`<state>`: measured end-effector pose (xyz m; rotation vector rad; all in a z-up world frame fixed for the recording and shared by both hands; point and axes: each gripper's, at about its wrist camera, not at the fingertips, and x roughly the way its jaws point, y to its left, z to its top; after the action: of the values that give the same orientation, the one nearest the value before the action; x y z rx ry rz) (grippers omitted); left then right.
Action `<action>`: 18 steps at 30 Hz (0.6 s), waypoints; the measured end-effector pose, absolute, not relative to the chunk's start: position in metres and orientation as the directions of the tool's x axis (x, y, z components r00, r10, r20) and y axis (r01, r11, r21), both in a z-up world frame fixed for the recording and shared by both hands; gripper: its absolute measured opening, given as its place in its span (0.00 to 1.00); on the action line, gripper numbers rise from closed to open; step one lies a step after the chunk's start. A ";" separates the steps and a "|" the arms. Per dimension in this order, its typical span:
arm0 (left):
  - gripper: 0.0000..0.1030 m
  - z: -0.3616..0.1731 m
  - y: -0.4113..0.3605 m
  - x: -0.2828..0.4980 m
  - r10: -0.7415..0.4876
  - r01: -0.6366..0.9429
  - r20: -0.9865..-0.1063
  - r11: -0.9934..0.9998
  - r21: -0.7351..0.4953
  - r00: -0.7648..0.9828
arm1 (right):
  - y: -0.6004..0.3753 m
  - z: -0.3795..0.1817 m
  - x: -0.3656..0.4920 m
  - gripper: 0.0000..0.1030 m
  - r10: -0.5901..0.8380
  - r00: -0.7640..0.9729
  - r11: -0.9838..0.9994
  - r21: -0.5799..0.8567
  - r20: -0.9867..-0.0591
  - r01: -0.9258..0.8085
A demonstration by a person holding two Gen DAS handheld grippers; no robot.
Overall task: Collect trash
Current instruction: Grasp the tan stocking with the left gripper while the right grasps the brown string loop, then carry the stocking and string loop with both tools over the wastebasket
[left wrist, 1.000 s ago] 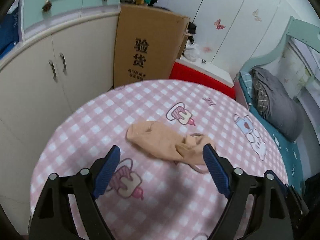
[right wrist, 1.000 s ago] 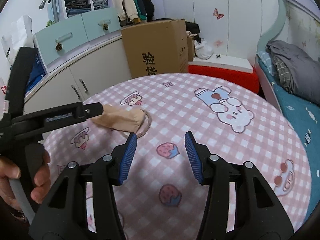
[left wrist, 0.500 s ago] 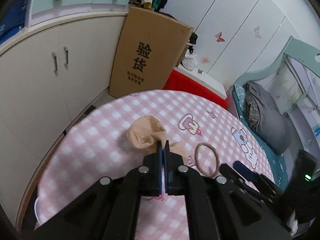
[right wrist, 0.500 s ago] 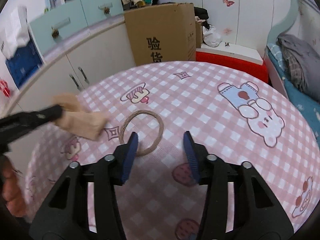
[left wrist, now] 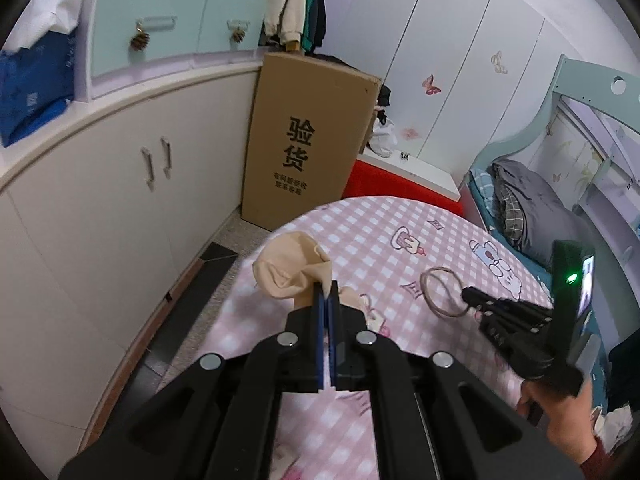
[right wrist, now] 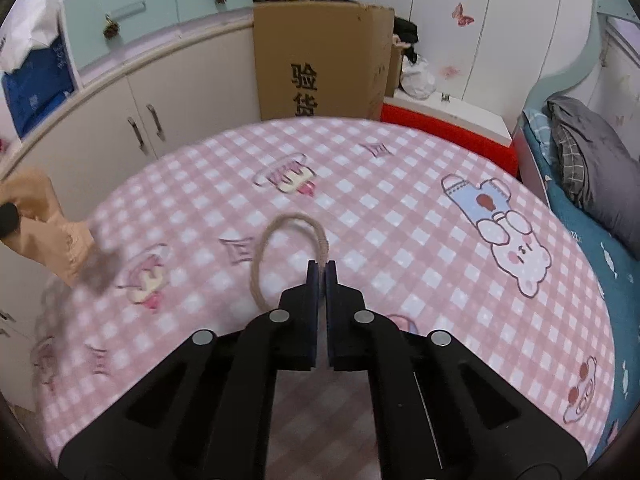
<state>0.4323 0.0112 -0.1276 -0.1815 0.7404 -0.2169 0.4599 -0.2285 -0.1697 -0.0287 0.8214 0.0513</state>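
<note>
Behind table (right wrist: 400, 208), carton (left wrist: 304, 140) printed "验货"

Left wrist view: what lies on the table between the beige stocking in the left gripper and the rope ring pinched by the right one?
Only bare pink checked tablecloth lies between the stocking and the rope ring; the left wrist view shows it.

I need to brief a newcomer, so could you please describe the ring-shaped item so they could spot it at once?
Start at the round table with the pink checked cloth. Near its middle, the shut right gripper pinches a thin tan rope ring. Unlike the beige sock, it is an open loop.
</note>
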 end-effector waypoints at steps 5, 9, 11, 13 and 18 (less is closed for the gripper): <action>0.01 -0.114 0.043 0.399 -0.215 0.102 -0.629 0.972 -0.211 0.747 | -0.206 -0.134 0.428 0.03 0.099 0.722 0.994 0.033 -0.685 -0.105; 0.01 -0.109 0.074 0.373 -0.171 0.059 -0.631 0.979 -0.194 0.757 | -0.171 -0.106 0.394 0.03 0.182 0.748 0.980 0.053 -0.638 -0.192; 0.01 -0.106 0.090 0.357 -0.142 0.039 -0.631 0.984 -0.175 0.762 | -0.152 -0.095 0.377 0.03 0.226 0.753 0.969 0.062 -0.618 -0.240; 0.01 -0.106 0.104 0.342 -0.104 0.011 -0.630 0.989 -0.149 0.769 | -0.129 -0.087 0.359 0.03 0.275 0.750 0.953 0.068 -0.602 -0.295; 0.02 -0.118 0.147 0.301 -0.017 -0.069 -0.636 0.991 -0.111 0.772 | -0.066 -0.084 0.327 0.03 0.378 0.715 0.907 0.082 -0.588 -0.412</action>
<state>0.3007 0.1475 -0.1182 -0.1308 0.6893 0.0281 0.3272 -0.0661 -0.0842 -0.0565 0.6387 0.4379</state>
